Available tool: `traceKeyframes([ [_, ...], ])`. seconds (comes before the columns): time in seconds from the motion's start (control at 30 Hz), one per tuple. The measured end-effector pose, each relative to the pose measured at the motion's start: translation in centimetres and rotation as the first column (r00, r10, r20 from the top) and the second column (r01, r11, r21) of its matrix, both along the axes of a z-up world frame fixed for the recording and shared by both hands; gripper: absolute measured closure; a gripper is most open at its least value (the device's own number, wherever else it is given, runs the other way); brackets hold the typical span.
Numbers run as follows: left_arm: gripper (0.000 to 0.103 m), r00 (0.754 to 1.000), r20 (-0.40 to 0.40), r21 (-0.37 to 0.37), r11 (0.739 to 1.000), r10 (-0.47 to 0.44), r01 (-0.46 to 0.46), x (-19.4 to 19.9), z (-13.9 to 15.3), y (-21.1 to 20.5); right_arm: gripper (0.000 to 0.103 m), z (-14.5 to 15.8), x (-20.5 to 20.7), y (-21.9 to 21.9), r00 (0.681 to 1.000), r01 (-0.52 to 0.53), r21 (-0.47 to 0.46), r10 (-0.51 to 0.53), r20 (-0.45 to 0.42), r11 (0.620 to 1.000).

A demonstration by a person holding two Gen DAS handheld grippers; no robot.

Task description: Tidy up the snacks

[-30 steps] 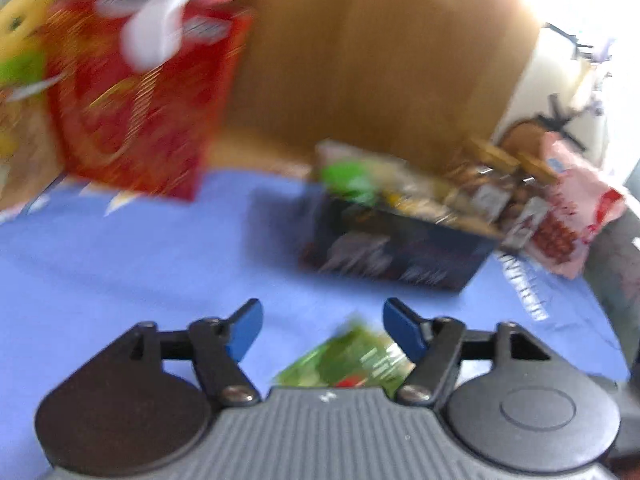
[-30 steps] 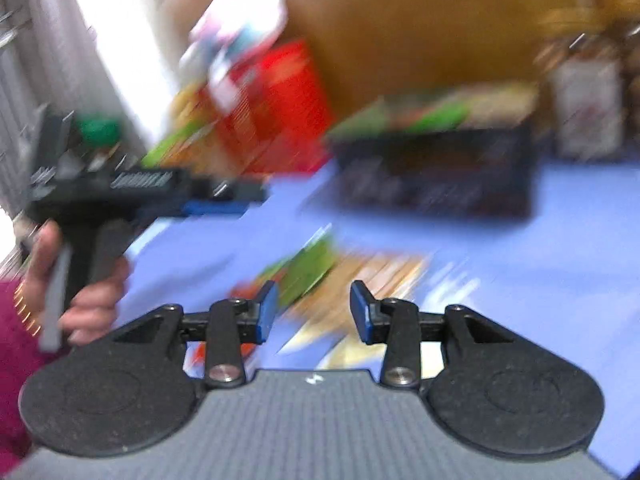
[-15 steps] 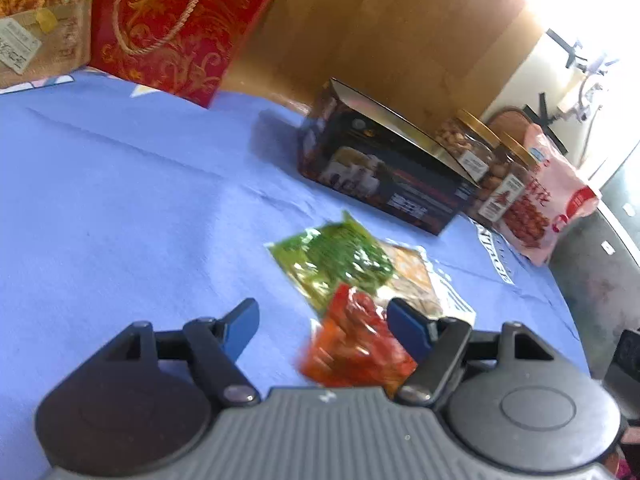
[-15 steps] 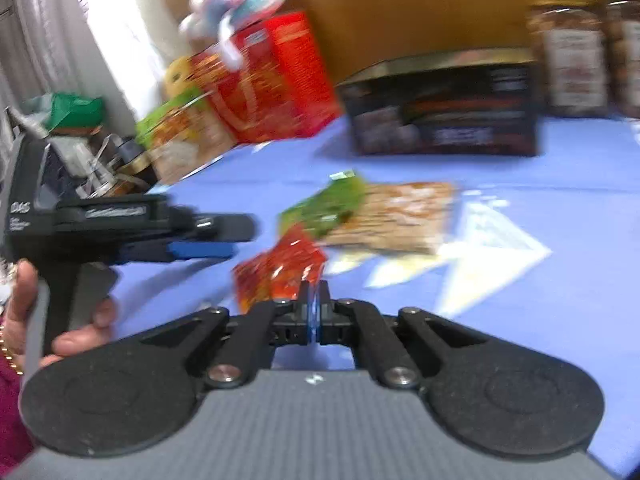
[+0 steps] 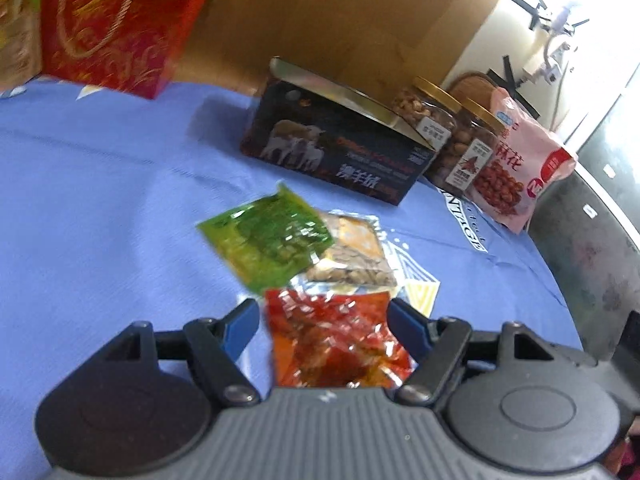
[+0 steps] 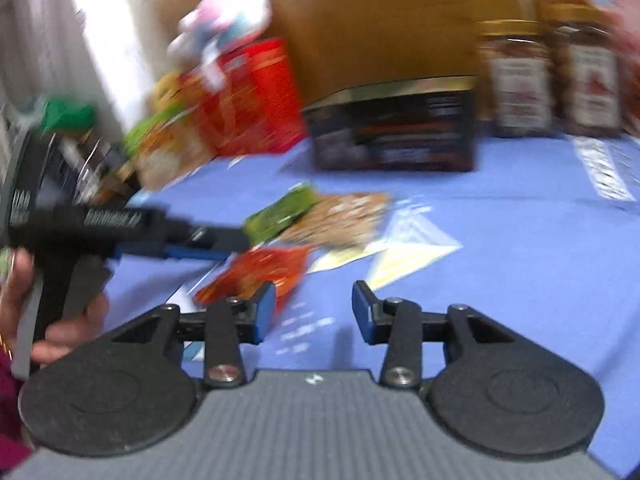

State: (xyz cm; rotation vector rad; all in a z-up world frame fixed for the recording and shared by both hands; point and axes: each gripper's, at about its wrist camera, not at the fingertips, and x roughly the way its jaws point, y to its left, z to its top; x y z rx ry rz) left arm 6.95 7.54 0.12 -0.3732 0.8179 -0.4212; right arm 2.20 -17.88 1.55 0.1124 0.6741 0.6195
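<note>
- On a blue cloth (image 5: 100, 208) three small snack packets lie close together: a red packet (image 5: 332, 340) nearest, a green packet (image 5: 268, 236) behind it, and a tan packet (image 5: 356, 252) partly under the green one's edge.
- Behind them stands a dark box (image 5: 336, 148) with its top open; judged from the task, it is the likely place for the packets.
- Beside the box two gold-lidded jars (image 5: 444, 128) and a pink bag (image 5: 516, 160) are seen; a red gift bag (image 5: 116, 24) stands far left.
- The left gripper (image 5: 322, 318) is open, its blue pads set either side of the red packet's far end. Contact cannot be told; no squeeze is visible.
- The right gripper (image 6: 314, 308) is empty and its jaws are opening; the red packet (image 6: 256, 276) lies just ahead of its left pad.
- The step in hand is judged to be a pickup of the red packet by the left gripper.
- To do it well, the pads should be brought low to the cloth, centred on the packet, and closed gently so the crinkled foil is pinched rather than pushed away.
- The green packet should be left undisturbed, and the right gripper kept clear.
</note>
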Motion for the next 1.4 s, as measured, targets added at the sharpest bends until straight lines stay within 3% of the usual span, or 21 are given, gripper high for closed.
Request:
traceKeyframes([
  [0.17,0.037,0.999,-0.028,-0.086,0.996,-0.021,0.018,-1.0,-0.8,0.3,0.059,-1.0,1.2,2.3,0.999,-0.036,0.003,0.036,-0.039,0.999],
  [0.2,0.037,1.000,-0.020,-0.081,0.997,-0.018,0.017,-1.3,-0.8,-0.2,0.066,-0.9,1.2,2.6,0.999,-0.040,-0.014,0.039,-0.026,0.999],
  [0.23,0.044,1.000,-0.005,-0.056,0.998,-0.022,0.022,-1.5,-0.8,-0.8,0.084,-0.8,0.7,2.5,0.999,-0.037,-0.042,0.037,-0.004,0.998],
  [0.27,0.054,0.999,-0.010,-0.055,0.998,-0.044,0.044,-1.5,-0.8,-1.3,0.094,-0.8,0.5,2.6,0.999,-0.035,-0.064,0.036,0.011,0.997],
  [0.43,0.069,0.993,-0.021,-0.162,0.980,-0.120,0.115,0.0,-0.1,-2.6,0.098,-0.3,0.1,0.7,0.999,0.015,-0.037,-0.014,0.035,0.999],
  [0.7,0.073,0.981,0.071,-0.138,0.972,-0.182,0.190,3.3,3.5,-6.0,0.100,2.3,2.2,-1.1,0.981,0.115,-0.003,-0.114,0.155,0.993],
  [0.77,0.074,0.980,0.089,-0.144,0.972,-0.175,0.187,4.4,4.3,-6.0,0.100,2.5,3.5,-1.6,0.982,0.122,0.013,-0.122,0.143,0.992],
  [0.9,0.073,0.987,0.076,-0.086,0.986,-0.139,0.145,5.5,3.8,-5.6,0.095,1.5,4.8,-3.1,0.987,0.131,0.049,-0.135,0.084,0.990],
  [1.0,0.070,0.991,0.029,-0.112,0.984,-0.133,0.135,5.6,2.4,-4.2,0.086,0.3,4.8,-4.0,0.990,0.138,0.061,-0.141,0.031,0.988],
  [1.07,0.067,0.994,0.007,-0.119,0.987,-0.111,0.111,5.4,1.6,-3.4,0.061,-0.1,4.6,-4.4,0.988,0.150,0.058,-0.151,0.026,0.987],
  [1.13,0.063,0.995,-0.016,-0.138,0.986,-0.095,0.092,5.2,0.9,-2.7,0.051,-0.3,4.6,-4.7,0.986,0.165,0.047,-0.166,0.025,0.985],
  [1.23,0.059,0.995,-0.035,-0.161,0.983,-0.097,0.090,4.9,0.4,-2.6,0.049,-0.4,4.4,-4.6,0.991,0.133,0.056,-0.133,-0.003,0.990],
  [1.37,0.058,0.987,-0.064,-0.110,0.984,-0.145,0.138,5.0,-0.3,-4.7,0.047,-1.5,4.5,-3.1,0.994,0.092,0.026,-0.090,-0.068,0.995],
  [1.4,0.058,0.984,-0.083,-0.104,0.984,-0.155,0.146,5.1,-0.8,-5.3,0.046,-1.6,4.1,-2.8,0.994,0.098,0.033,-0.096,-0.050,0.995],
])
